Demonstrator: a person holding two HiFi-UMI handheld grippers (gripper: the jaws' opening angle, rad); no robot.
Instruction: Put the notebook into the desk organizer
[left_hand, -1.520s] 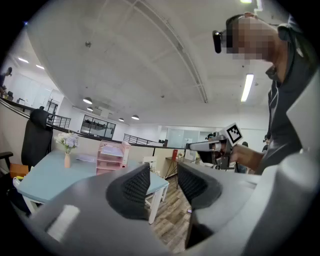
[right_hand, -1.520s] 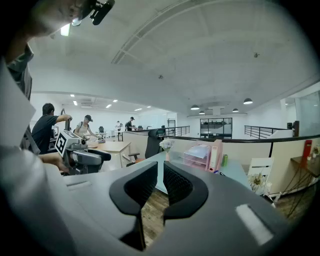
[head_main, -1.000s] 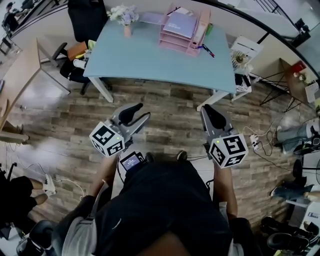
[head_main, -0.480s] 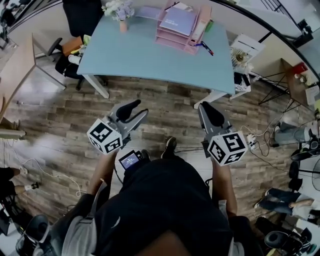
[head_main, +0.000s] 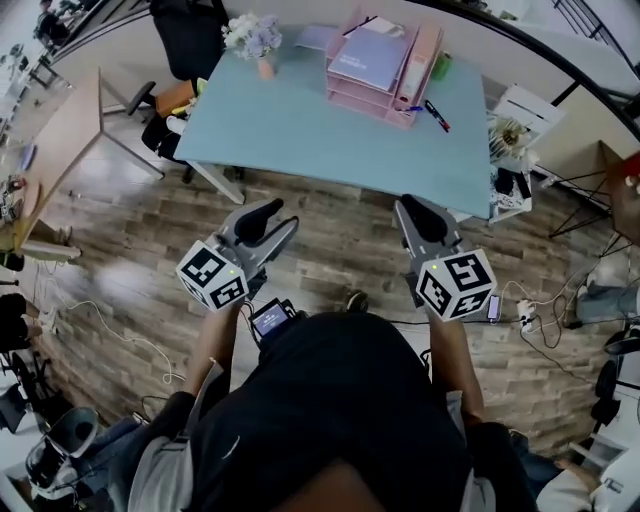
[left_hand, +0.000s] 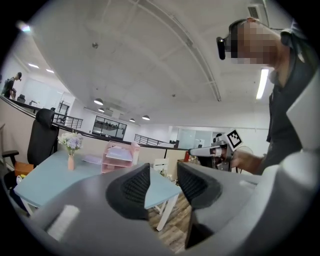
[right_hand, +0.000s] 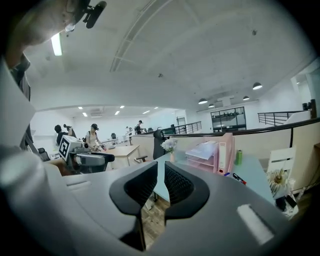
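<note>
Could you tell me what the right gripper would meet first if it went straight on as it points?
Most likely the near edge of the light-blue table; only wood floor lies before the right gripper, though depth is unclear.

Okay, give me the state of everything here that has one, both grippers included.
left gripper, open, empty
right gripper, shut, empty
desk organizer, upright, top tray occupied
notebook, flat on the table, outside the desk organizer
flower vase, upright
pen, lying on the table
</note>
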